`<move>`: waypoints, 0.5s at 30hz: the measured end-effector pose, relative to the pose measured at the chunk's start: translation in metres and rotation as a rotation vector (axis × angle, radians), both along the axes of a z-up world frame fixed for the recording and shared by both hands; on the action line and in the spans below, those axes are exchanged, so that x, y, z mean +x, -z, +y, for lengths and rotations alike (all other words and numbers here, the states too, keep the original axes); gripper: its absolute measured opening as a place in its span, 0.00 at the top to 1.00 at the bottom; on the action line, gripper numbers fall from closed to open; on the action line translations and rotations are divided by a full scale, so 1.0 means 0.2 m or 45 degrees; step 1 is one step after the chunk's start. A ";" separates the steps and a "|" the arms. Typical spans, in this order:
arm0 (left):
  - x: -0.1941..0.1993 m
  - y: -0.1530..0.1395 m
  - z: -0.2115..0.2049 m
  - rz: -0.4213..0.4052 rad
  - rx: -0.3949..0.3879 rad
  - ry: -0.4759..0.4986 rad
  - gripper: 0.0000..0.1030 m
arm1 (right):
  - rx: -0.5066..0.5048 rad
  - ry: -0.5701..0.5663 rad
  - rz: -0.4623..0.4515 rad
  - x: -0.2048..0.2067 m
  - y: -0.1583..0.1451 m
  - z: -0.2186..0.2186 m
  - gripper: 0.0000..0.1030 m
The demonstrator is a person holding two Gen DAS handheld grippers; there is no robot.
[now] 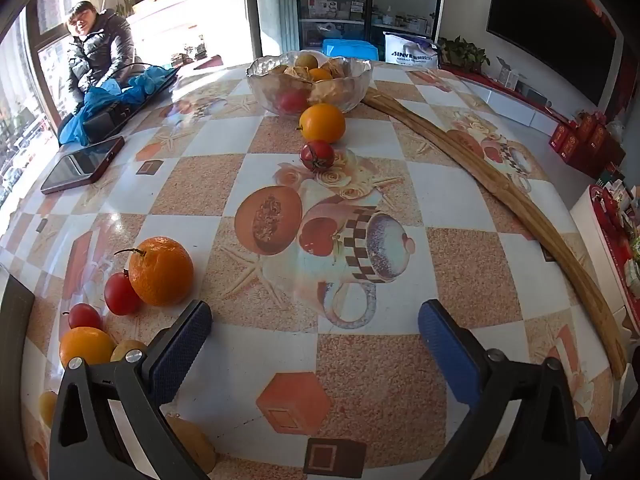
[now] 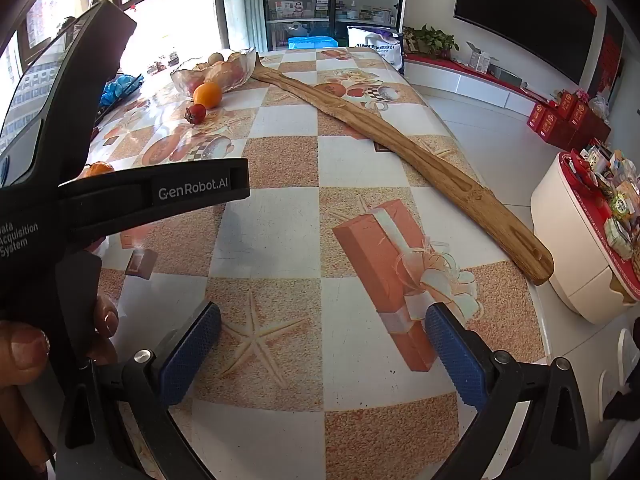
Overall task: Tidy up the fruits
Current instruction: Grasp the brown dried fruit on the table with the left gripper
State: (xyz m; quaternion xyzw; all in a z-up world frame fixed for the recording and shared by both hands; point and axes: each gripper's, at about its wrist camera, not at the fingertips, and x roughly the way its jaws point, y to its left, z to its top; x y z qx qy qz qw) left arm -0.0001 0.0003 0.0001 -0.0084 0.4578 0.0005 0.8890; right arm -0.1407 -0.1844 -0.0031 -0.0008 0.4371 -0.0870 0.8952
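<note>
Both hand-held grippers hang over the tabletop [image 1: 248, 384] with jaws spread wide and nothing between them: the left hand-held gripper [image 1: 315, 330], the right hand-held gripper [image 2: 323, 330]. In the left view a glass bowl [image 1: 309, 80] of fruit sits at twelve o'clock, an orange [image 1: 322, 123] and tomato [image 1: 317, 155] just before it. More fruit clusters at eight o'clock beside the left jaw.

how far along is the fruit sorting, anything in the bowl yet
Done: the glass bowl already holds several fruits. In hand: nothing; the left gripper and right gripper are both open and empty. Left: the orange and tomato near the bowl, plus the cluster around the stemmed orange.
</note>
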 end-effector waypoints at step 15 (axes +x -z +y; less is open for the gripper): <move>-0.55 -0.28 0.23 -0.192 0.118 0.129 0.00 | -0.004 0.001 0.001 0.00 0.00 0.00 0.01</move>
